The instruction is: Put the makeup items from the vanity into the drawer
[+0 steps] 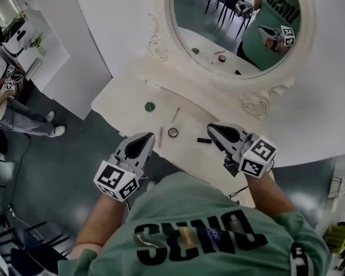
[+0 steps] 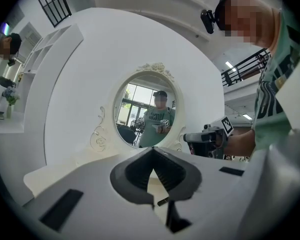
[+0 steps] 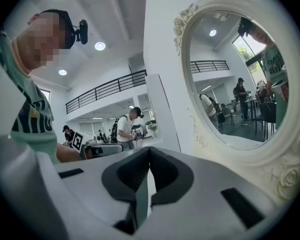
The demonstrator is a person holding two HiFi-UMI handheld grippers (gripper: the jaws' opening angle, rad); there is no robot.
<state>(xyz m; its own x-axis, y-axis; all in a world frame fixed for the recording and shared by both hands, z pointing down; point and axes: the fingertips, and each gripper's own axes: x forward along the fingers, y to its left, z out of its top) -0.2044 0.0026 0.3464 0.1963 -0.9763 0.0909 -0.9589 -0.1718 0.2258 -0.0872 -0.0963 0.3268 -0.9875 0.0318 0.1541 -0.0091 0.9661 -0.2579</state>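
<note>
Left gripper [image 1: 141, 141]: jaws pressed together, empty, over front edge of vanity [image 1: 118, 99]. Right gripper [image 1: 214, 129]: jaws closed too, nothing between, just beside small black stick [image 1: 204, 140]. Makeup all lying on vanity top, none held: green round pot [image 1: 150, 106], slim pencil [image 1: 176, 114], pink pencil [image 1: 160, 137] near left gripper, round compact [image 1: 172, 132] between the grippers. Oval mirror [image 1: 241, 27] behind
</note>
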